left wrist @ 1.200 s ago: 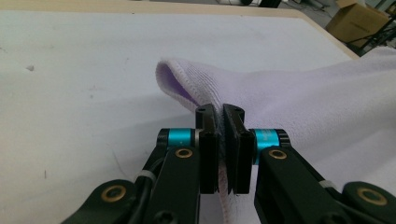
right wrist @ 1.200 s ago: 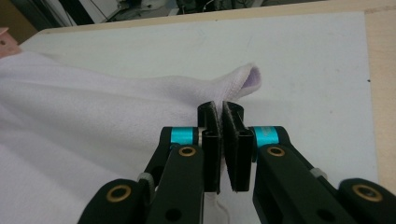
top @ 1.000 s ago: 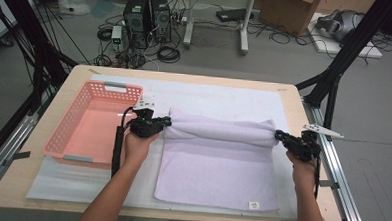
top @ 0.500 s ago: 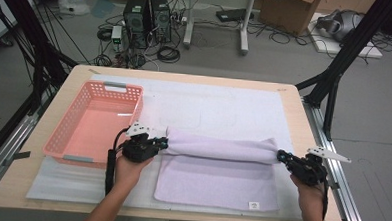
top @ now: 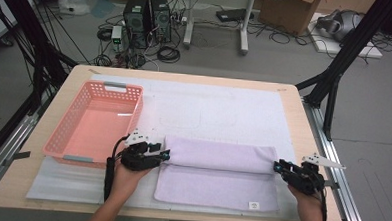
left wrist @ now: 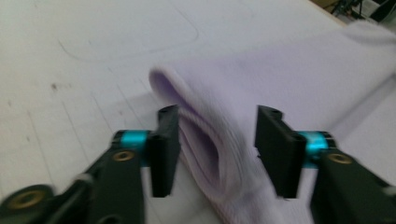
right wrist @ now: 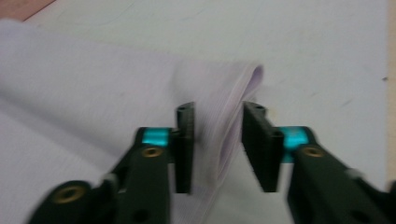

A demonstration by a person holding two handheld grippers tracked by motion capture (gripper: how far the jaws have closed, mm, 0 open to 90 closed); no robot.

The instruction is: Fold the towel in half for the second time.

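The lilac towel (top: 216, 179) lies on the white mat (top: 224, 109) at the near side of the table (top: 40, 194), its far half folded over toward the person so that a rounded fold edge runs across it. The left claw (top: 165, 154) sits at the left end of that fold and the right claw (top: 277, 167) at the right end. In the left gripper view the fold end (left wrist: 205, 135) stands between the spread jaws, and the pads are clear of the cloth; in the right gripper view the towel's doubled edge (right wrist: 233, 121) likewise lies between parted jaws, not pinched. Both claws have just been opening, with the cloth left between them.

The step in hand looks like the release after a fold. To do it well, each claw should draw straight back along the table and away from the fold ends, jaws wide, so no pad drags the top layer and skews the edges.

Compared with a second ago, the fold has been carried nearer the person and laid down, and both hands sit lower and closer. The pink basket (top: 96, 121) stands as before at the left.
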